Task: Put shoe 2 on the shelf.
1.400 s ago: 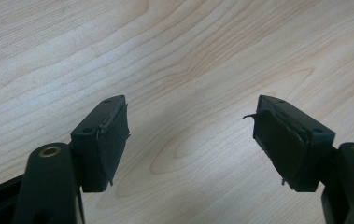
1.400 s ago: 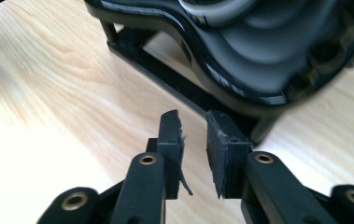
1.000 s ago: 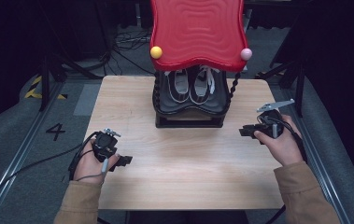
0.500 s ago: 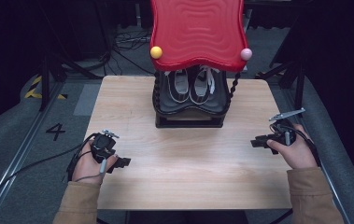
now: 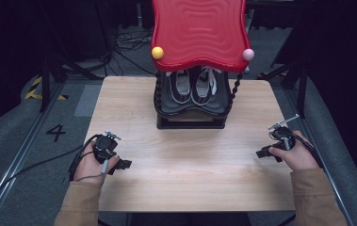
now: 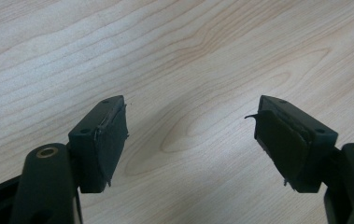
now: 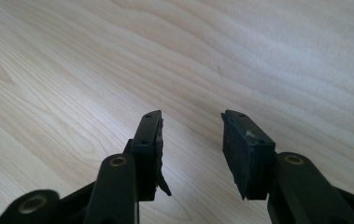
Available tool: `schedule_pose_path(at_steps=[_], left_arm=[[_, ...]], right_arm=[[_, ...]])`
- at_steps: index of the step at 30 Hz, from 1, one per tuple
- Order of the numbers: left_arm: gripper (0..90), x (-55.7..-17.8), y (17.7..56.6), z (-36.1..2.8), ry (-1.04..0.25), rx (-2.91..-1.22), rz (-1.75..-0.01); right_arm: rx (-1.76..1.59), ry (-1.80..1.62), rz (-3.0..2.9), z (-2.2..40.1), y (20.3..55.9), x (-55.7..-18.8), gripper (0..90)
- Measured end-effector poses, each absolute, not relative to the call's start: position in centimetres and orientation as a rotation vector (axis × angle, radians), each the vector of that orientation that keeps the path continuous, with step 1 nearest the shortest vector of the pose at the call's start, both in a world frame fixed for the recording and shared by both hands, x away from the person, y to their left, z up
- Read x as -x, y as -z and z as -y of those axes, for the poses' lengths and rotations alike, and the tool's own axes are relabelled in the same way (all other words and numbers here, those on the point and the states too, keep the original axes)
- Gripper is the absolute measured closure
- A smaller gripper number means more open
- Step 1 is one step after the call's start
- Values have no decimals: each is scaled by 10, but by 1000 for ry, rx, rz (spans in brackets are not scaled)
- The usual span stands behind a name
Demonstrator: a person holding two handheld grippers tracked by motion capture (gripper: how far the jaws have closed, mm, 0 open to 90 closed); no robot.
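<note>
High view overhead facing forward, claw views close (sharing table (image 5: 185,179))

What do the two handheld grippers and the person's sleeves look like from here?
Both the left gripper and the right gripper are black, each with two blocky jaws faced with dark pads frayed at the edges, and brass-coloured pivot pins. A black cable trails from the left one. The sleeves are tan-brown.

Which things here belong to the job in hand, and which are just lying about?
Job:
pair of shoes
shoe rack
left gripper, open
right gripper, open, nothing between its jaws

Lying about:
floor cables
number 4 floor mark
</note>
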State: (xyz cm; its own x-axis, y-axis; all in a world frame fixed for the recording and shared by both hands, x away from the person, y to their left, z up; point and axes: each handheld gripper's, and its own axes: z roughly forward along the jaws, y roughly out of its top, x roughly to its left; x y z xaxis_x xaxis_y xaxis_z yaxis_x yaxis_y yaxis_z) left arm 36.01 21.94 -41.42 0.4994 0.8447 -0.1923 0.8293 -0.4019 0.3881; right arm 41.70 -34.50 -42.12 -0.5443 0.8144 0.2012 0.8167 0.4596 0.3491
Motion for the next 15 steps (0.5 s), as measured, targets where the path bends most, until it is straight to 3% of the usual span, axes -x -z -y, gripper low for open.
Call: schedule_pose_path(at_steps=[15], left_arm=[[238,-362,422,-211,2,-2380,-1332]], right_arm=[[1415,443,2711,336,444,-417,525]])
